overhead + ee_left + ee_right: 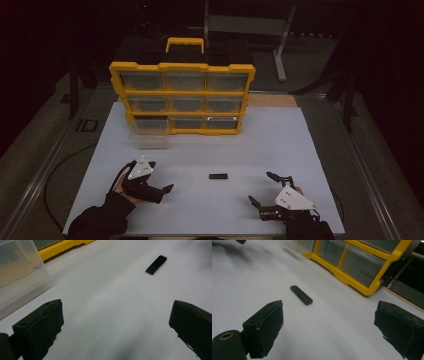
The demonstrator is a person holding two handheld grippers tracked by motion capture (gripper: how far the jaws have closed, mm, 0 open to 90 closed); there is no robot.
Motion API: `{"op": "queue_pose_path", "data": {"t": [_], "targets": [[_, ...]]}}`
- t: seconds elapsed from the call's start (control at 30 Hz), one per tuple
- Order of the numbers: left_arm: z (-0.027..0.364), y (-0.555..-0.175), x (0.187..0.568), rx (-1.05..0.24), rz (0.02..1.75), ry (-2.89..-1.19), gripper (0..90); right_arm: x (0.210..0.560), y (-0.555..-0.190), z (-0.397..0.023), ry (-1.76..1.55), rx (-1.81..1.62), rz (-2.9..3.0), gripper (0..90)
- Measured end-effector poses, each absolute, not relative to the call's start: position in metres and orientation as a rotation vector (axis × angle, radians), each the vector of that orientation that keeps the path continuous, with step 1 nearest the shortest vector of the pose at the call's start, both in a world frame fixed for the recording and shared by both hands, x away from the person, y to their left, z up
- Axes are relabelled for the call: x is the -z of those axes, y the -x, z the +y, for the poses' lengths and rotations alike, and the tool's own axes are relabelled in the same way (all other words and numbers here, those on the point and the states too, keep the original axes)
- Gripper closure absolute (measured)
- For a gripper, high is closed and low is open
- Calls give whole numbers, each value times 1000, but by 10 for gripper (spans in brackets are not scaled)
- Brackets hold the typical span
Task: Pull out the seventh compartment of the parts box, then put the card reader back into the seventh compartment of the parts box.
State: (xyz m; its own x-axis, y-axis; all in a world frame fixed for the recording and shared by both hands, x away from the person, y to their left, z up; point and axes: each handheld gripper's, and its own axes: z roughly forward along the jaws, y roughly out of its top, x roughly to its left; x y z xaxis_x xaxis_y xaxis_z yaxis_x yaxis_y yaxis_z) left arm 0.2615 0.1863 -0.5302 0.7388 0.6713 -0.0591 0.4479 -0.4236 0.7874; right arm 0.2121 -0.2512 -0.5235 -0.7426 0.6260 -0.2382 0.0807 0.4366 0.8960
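A small black bar (218,176) lies flat on the white desk (280,145), a little nearer the front edge than the middle, between the two grippers and touching neither. The left gripper (161,189) sits near the desk's front left corner, held low by a hand in a dark sleeve, pointing right toward the bar; its fingers (40,326) stand wide apart with nothing between them. The right gripper (262,189) sits near the front right corner, angled up and to the left, its fingers (264,326) also wide apart and empty. A yellow drawer cabinet (182,92) stands at the back edge, with a clear drawer (148,135) pulled out at its lower left.
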Motion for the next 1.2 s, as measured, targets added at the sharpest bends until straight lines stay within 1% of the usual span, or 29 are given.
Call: {"op": "queue_pose_path", "data": {"t": [0.1, 0.17, 0.33, 0.67, 0.87, 0.97, 1.2], "targets": [[184, -261, 531, -344, 836, -2098, 0, 524, -212, -251, -593, -1293, 2142, 86], [184, -263, 532, -332, 865, -2094, 0, 524, -212, -251, -595, -1292, 2143, 87], [183, -263, 535, -369, 881, -2102, 0, 524, -212, -251, -594, -1294, 2144, 86], [181, -261, 538, -454, 812, -2091, 0, 524, -212, -251, -596, -1292, 2143, 87], [180, -261, 536, -432, 845, -2104, 0, 524, -212, -251, -595, -1291, 2142, 87], [180, -260, 533, -396, 842, -2105, 0, 524, -212, -251, -596, -1291, 2143, 87], [179, -257, 527, -357, 769, -2136, 0, 524, -213, -251, -593, -1288, 2142, 86]]}}
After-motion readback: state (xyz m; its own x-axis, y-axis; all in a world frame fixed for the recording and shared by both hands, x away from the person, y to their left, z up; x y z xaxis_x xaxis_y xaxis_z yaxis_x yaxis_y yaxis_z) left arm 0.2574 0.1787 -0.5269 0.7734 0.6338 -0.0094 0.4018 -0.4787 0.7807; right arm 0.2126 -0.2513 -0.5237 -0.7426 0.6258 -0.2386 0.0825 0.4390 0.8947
